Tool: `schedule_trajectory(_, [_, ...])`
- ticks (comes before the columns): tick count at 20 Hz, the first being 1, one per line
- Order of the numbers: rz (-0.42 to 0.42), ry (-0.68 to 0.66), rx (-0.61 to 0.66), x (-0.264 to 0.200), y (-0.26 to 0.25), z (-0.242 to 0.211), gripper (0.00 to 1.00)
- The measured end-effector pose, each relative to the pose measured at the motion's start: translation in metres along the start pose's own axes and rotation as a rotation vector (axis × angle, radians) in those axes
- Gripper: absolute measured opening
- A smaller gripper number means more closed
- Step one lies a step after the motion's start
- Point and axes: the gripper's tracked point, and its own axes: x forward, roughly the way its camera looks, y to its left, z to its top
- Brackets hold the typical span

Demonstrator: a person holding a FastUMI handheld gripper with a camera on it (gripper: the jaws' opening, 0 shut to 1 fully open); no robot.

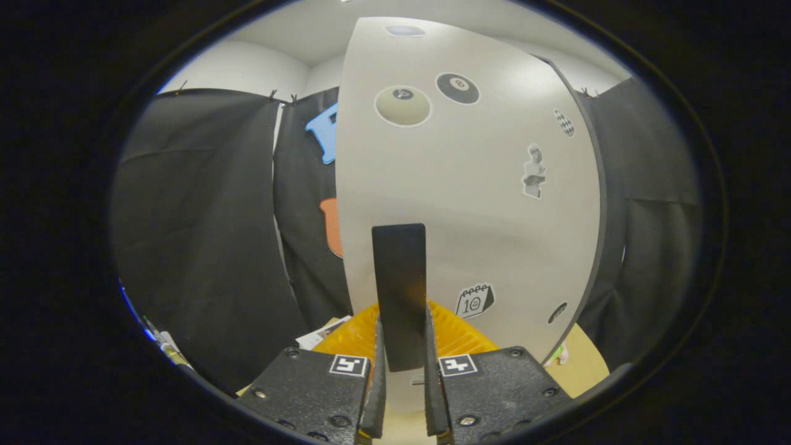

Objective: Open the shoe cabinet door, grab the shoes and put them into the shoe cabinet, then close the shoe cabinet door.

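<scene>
1. The shoe cabinet door (pixel 469 204) stands just ahead of the gripper (pixel 405 371), a pale, smooth panel with a dark edge down its right side. What lies inside the cabinet is hidden behind the door.
2. A flat black handle (pixel 399 290) sticks out from the lower part of the door. It runs down between the two fingers, which are closed against its sides and grip it.
3. The door carries several stickers: a cream billiard ball (pixel 403 105), a black eight ball (pixel 458 88), a small checkered patch (pixel 563 122), a little figure (pixel 534 171) and a calendar page (pixel 474 301).
4. Below the door, beyond the fingers, a yellow ribbed thing (pixel 454 337) shows in part; I cannot tell what it is.
5. Left of it lie some papers (pixel 318 337), mostly cut off.
6. Black cloth (pixel 204 216) hangs on both sides of the door.
7. No shoes can be made out.
</scene>
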Motion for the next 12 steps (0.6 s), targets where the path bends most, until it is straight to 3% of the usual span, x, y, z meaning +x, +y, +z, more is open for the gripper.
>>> schedule_trajectory(12, [0.062,-0.006,0.006,-0.045,-0.029,-0.009,0.29])
